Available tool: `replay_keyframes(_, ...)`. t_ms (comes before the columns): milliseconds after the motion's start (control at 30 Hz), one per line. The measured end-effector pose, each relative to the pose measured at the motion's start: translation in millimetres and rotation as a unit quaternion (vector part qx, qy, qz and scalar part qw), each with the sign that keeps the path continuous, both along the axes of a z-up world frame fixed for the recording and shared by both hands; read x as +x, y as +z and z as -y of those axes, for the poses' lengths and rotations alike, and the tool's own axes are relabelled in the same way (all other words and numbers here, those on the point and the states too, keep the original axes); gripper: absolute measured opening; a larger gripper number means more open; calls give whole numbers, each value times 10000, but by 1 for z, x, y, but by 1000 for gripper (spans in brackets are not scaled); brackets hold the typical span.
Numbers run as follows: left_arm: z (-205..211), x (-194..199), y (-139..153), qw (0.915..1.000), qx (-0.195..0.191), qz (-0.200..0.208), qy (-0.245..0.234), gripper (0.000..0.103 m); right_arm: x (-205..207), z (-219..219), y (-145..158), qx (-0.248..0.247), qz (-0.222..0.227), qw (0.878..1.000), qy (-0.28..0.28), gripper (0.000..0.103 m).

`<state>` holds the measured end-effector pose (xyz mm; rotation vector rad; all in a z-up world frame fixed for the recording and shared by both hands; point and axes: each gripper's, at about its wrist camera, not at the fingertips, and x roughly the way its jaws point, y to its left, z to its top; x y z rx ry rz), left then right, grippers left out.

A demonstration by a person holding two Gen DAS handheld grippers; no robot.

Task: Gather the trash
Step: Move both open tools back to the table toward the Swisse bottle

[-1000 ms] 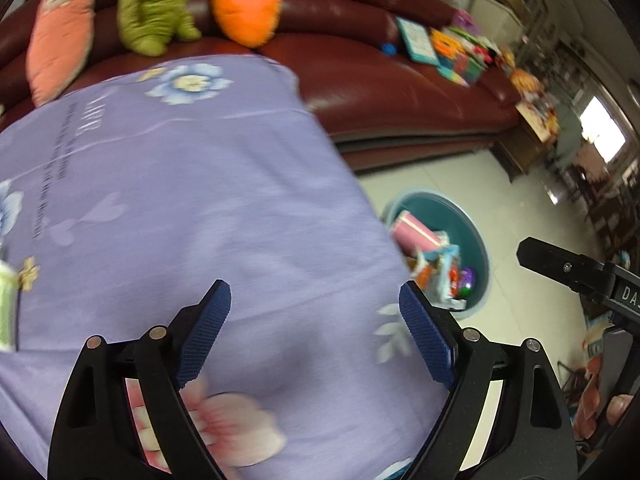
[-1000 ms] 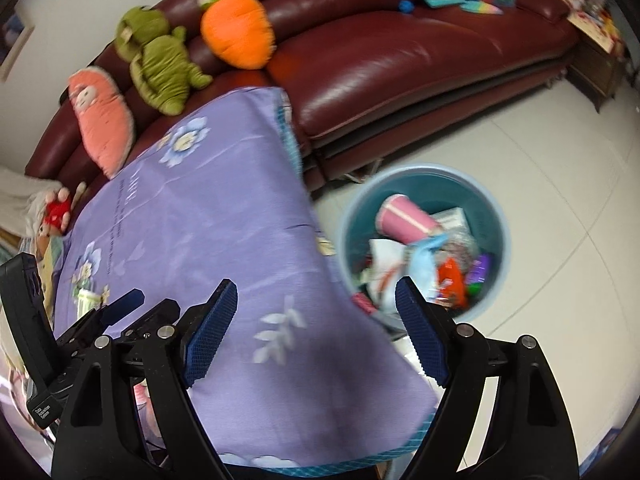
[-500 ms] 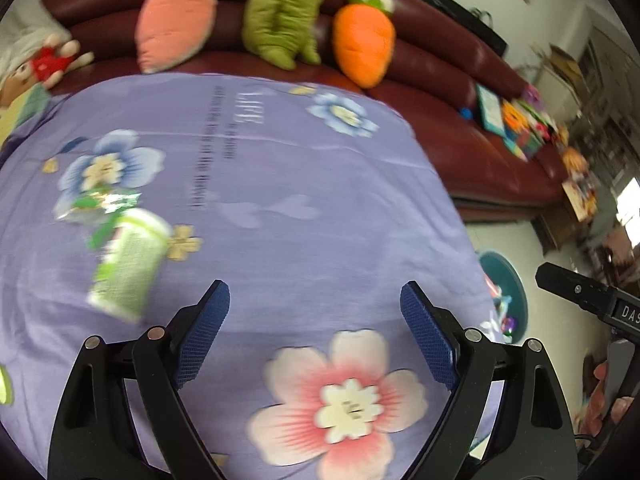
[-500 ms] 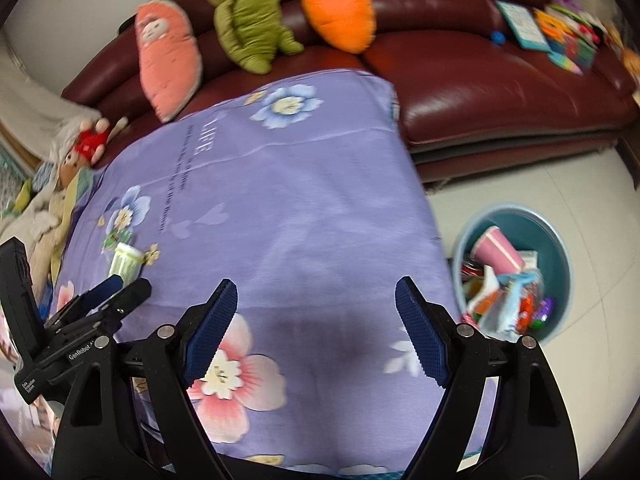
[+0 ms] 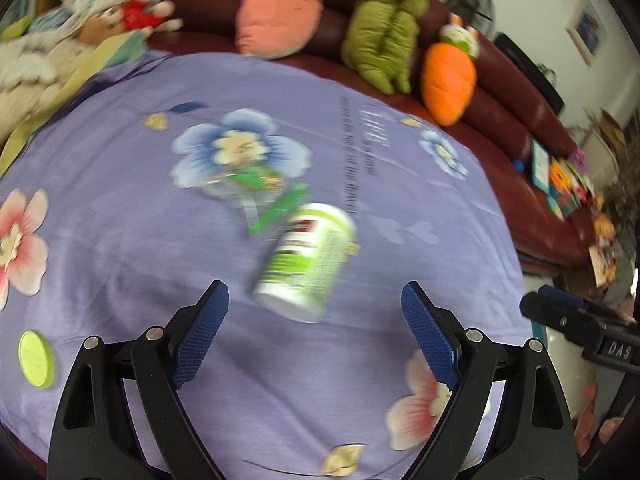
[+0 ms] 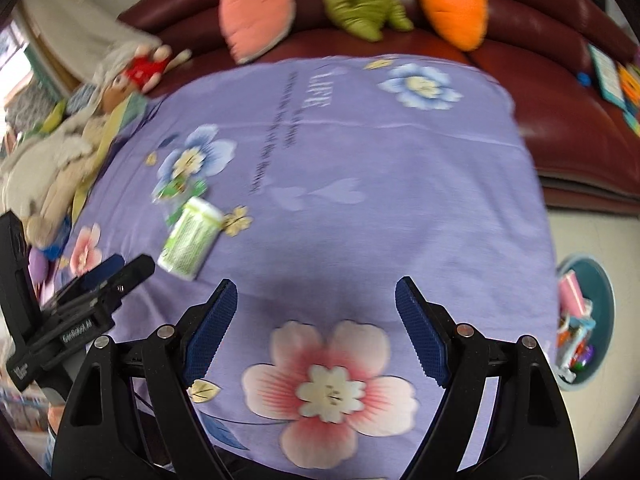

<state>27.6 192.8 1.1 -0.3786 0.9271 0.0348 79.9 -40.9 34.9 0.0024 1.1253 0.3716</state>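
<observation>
A green-and-white canister [image 5: 306,262] lies on its side on the purple flowered cloth [image 5: 120,264], just beyond my left gripper [image 5: 316,300], which is open and holds nothing. A clear wrapper with green print [image 5: 256,188] lies behind the canister. A lime-green lid [image 5: 36,358] rests flat at the left. In the right wrist view my right gripper [image 6: 316,294] is open and empty over the cloth [image 6: 380,184], with the canister [image 6: 191,238] and wrapper [image 6: 178,190] to its left. The left gripper [image 6: 116,268] shows there at the left edge.
A teal bin [image 6: 586,320] filled with trash stands on the floor to the right of the table. A dark red sofa [image 6: 552,128] with plush toys, including an orange carrot [image 6: 454,2], curves behind. More soft toys [image 6: 52,168] pile at the left.
Both grippers have swung left, away from the bin and over the cloth. The canister and wrapper have come into view and now lie just ahead of the left gripper.
</observation>
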Motion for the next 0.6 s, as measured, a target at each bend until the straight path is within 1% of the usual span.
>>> replay_keyframes(67, -19, -4, -5, 9997, -89, -33, 219, 89, 3, -20, -4, -12, -66, 9998, 192, 78)
replay_keyframes(167, -54, -14, -10, 9969, -236, 13, 750, 89, 9, -45, -11, 2, -141, 9991, 398, 78)
replay_keyframes(233, -77, -20, -14, 9926, -398, 49, 1143, 89, 16, -63, -19, 44, -243, 9982, 545, 78)
replay_keyframes(333, -107, -22, -27, 9861, -655, -101, 1522, 89, 26, -91, -33, 154, -431, 9960, 763, 78)
replay_keyframes(400, -119, -22, -34, 9832, -674, -195, 1685, 89, 34, -109, -43, 251, -545, 9942, 890, 78)
replay_keyframes(500, -130, -19, -40, 9809, -663, -307, 1804, 89, 43, -126, -56, 361, -682, 9923, 964, 78)
replay_keyframes(600, -131, -15, -42, 9810, -625, -383, 1797, 89, 52, -138, -69, 478, -856, 9903, 988, 78)
